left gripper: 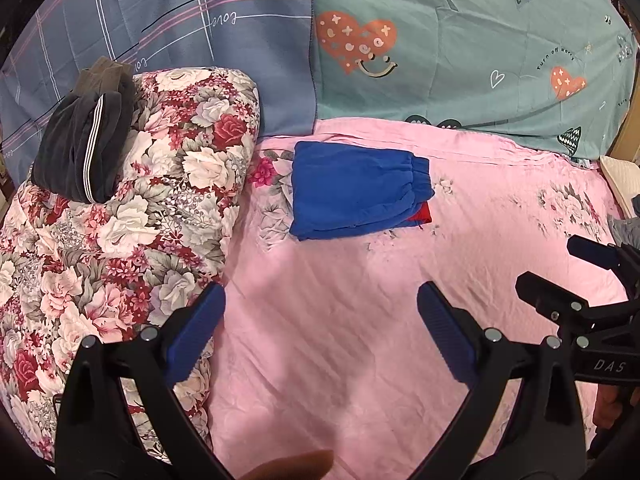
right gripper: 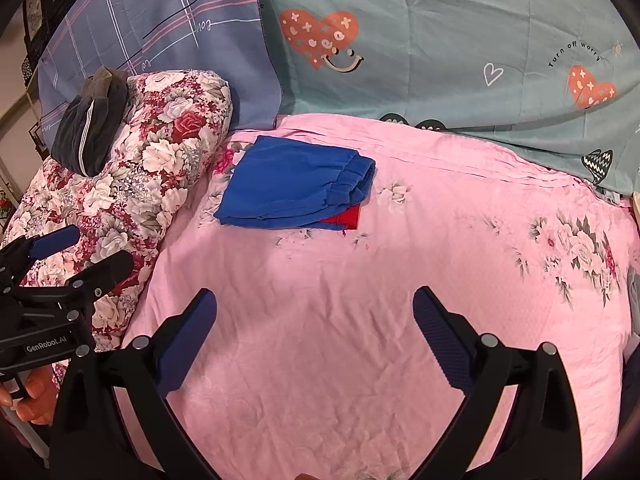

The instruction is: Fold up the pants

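Note:
Blue pants (left gripper: 356, 190) lie folded into a compact rectangle on the pink bed sheet (left gripper: 340, 320), with a red patch showing at the lower right corner. They also show in the right wrist view (right gripper: 296, 184). My left gripper (left gripper: 320, 304) is open and empty, held above the sheet nearer than the pants. My right gripper (right gripper: 314, 308) is open and empty, also nearer than the pants. Each gripper appears at the edge of the other's view: the right gripper (left gripper: 560, 268) and the left gripper (right gripper: 84, 252).
A rolled floral quilt (left gripper: 120, 208) lies at the left with dark folded clothes (left gripper: 86, 148) on top. A blue plaid cover (left gripper: 160, 20) and a teal heart-print cover (left gripper: 460, 48) hang behind the bed. A white pillow edge (left gripper: 620, 180) is at the far right.

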{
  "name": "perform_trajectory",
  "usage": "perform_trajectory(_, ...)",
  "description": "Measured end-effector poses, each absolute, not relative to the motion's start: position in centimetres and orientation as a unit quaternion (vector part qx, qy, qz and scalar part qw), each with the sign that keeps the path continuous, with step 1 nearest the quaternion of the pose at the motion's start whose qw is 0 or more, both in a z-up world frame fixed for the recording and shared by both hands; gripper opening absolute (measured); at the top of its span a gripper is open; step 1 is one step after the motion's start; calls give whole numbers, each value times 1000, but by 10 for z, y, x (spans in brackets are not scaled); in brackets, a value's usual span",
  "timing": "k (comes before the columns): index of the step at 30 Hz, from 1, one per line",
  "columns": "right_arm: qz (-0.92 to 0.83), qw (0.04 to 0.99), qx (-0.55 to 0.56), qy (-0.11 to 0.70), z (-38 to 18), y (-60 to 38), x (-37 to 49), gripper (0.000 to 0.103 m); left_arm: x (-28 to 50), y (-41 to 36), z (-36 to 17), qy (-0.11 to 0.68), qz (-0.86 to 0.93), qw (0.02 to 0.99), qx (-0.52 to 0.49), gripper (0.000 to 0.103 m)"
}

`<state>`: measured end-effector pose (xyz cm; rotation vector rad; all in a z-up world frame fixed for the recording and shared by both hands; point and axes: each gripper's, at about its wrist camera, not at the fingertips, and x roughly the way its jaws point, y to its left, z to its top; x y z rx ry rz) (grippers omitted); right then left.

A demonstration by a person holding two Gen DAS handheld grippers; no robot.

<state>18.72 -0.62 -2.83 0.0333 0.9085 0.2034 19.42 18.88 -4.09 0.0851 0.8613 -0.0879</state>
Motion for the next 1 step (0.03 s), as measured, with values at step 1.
perform_trajectory(1,99,894,16,437,-28,-6,187,99,194,189,-41,417,-42,907,42,98)
